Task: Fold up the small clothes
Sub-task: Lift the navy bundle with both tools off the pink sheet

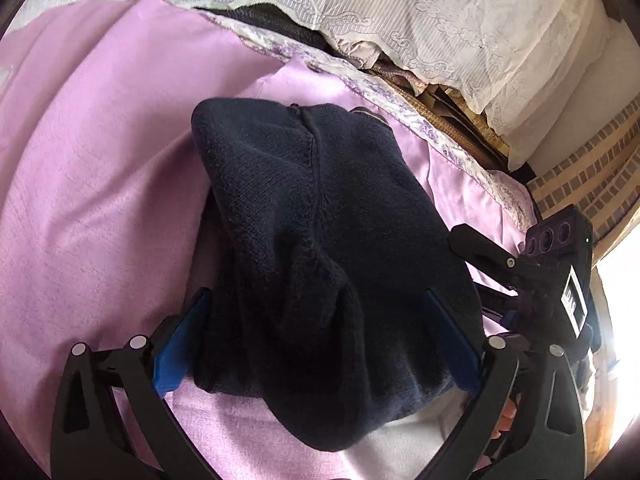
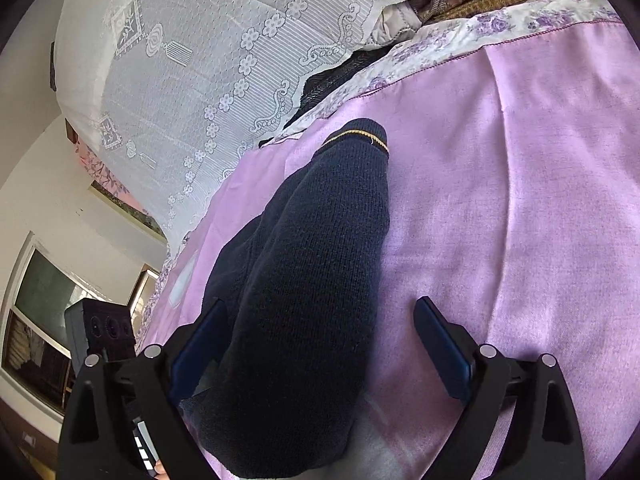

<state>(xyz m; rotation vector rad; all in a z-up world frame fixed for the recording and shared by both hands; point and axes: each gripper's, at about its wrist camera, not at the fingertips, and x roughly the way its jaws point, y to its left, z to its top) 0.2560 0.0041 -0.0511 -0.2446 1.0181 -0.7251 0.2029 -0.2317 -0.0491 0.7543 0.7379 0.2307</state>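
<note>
Left gripper (image 1: 320,336): jaws spread wide, navy sweater (image 1: 320,216) bunched between the blue pads, not pinched. Sweater lies on pink sheet (image 1: 100,160), cuff toward lace cover (image 2: 192,60). Right gripper (image 2: 320,352): jaws spread, sweater against left pad only.

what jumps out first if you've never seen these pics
A dark navy knitted sweater lies bunched in the middle of a pink sheet; a thin yellow stripe marks its far cuff. White lace fabric covers the things beyond the bed's edge. Both the left gripper and the right gripper straddle the sweater, jaws open.
</note>
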